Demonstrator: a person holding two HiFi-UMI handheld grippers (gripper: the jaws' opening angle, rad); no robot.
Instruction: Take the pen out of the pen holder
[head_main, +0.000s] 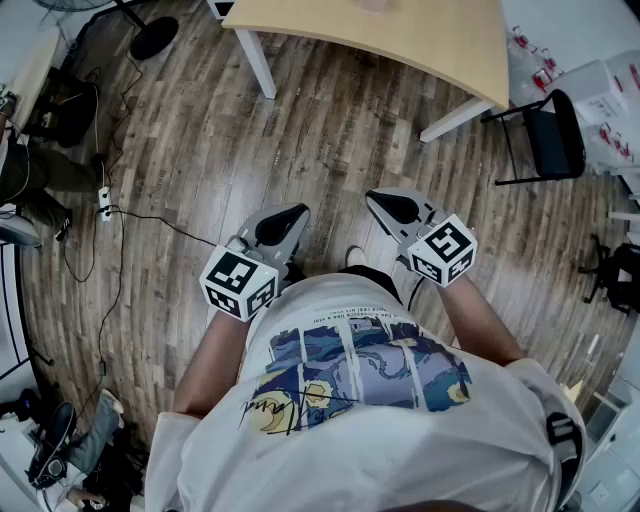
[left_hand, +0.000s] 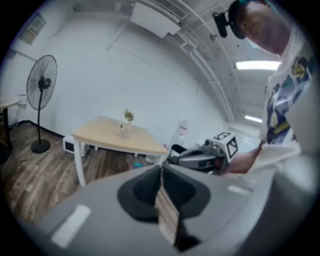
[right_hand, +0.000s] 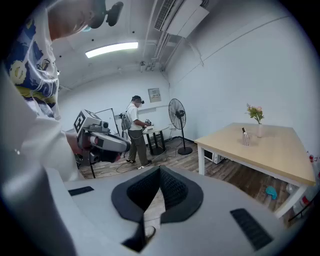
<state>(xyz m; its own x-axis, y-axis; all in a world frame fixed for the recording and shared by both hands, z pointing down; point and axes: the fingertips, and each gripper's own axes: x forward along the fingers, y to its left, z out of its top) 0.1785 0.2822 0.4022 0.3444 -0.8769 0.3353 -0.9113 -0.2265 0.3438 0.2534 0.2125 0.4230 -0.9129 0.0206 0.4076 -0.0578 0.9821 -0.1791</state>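
A person stands on a wooden floor with the left gripper (head_main: 293, 215) and right gripper (head_main: 378, 200) both closed and empty, held near the chest. Well apart from them, on the bench (right_hand: 280, 150), a small pen holder (right_hand: 245, 139) stands beside a vase (right_hand: 259, 129). The pen (right_hand: 243, 131) seems to stand upright in it. It is likely light, stiff and smooth, and best pinched at its exposed upper shaft.

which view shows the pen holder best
The right gripper view: the pen holder stands clear on the table, beside the vase. The left gripper view shows it only as a small blur; in the head view I cannot make it out.
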